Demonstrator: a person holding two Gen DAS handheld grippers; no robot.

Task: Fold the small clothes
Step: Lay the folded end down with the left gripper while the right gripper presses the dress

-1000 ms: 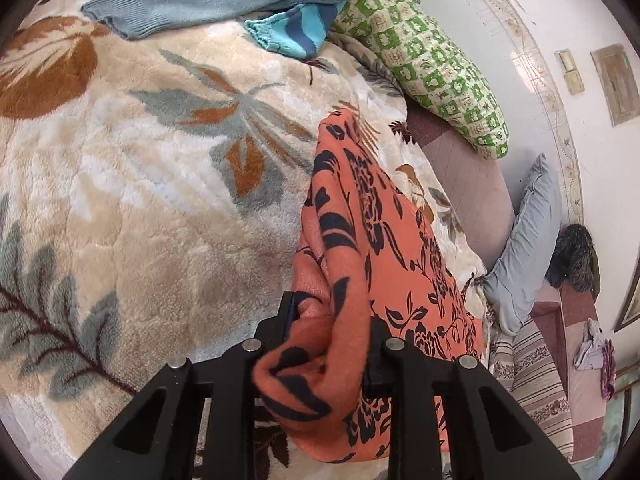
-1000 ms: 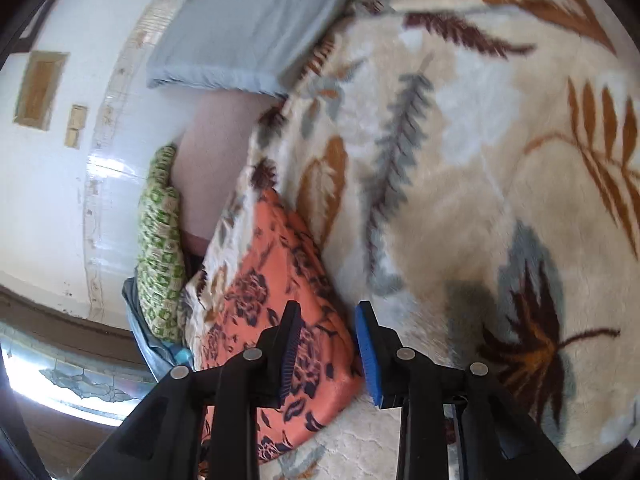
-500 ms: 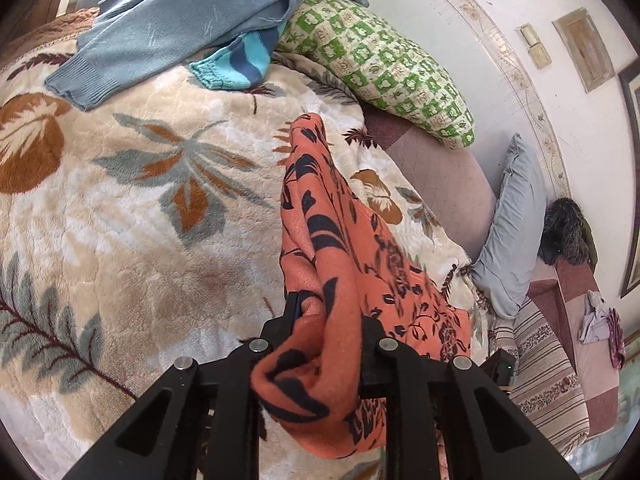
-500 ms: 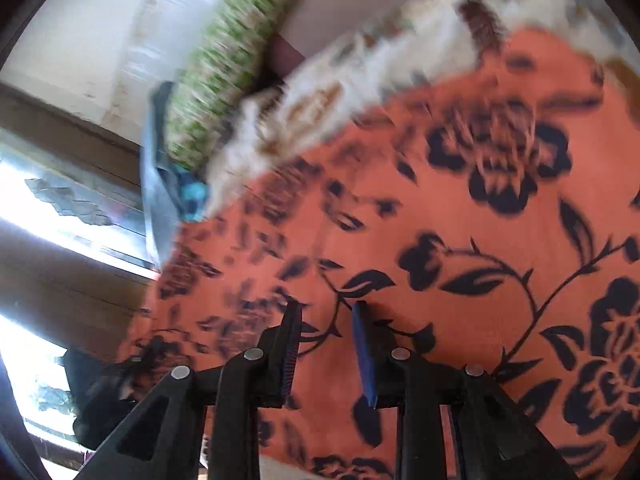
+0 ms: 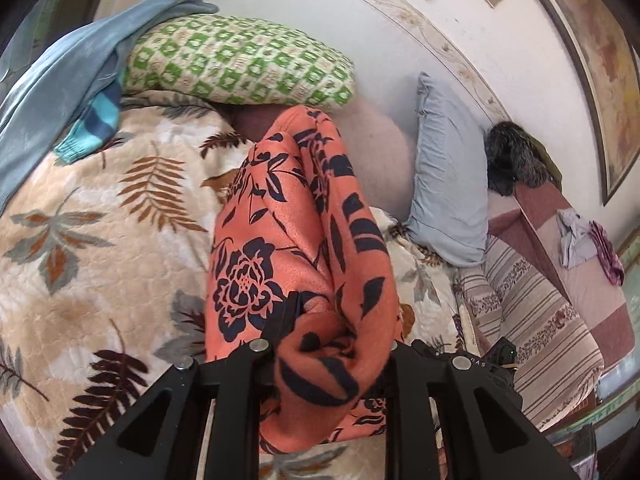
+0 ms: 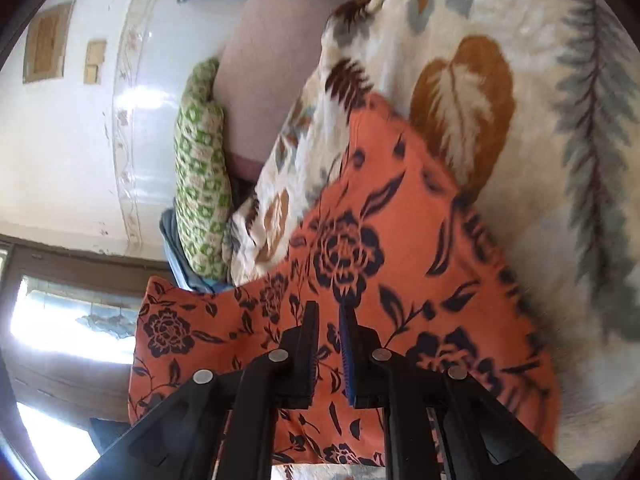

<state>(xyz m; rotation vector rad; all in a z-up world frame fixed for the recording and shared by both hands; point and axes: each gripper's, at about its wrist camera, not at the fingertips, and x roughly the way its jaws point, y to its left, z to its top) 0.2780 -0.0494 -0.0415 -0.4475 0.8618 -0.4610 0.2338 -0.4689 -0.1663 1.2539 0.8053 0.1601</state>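
Note:
An orange garment (image 5: 280, 240) with a dark flower print hangs in a long bunched fold above the leaf-patterned blanket (image 5: 100, 280). My left gripper (image 5: 336, 320) is shut on its near end, and cloth bulges out between the fingers and hides the right fingertip. In the right wrist view the same garment (image 6: 400, 260) spreads wide. Its left part is lifted off the bed; its right part lies on the blanket (image 6: 560, 160). My right gripper (image 6: 328, 312) pinches a thin layer of it. Those jaws stand almost together and are starting to open.
A green checked pillow (image 5: 240, 64) and a grey-blue pillow (image 5: 448, 180) lean on the white wall behind the bed. A light blue sweater (image 5: 60, 80) and a striped turquoise cuff (image 5: 92, 128) lie at the far left. Striped bedding (image 5: 540, 320) is at the right.
My left gripper rose with the garment, drawing it up off the blanket. My right gripper moved from beside the garment onto it and narrowed its jaws on the cloth.

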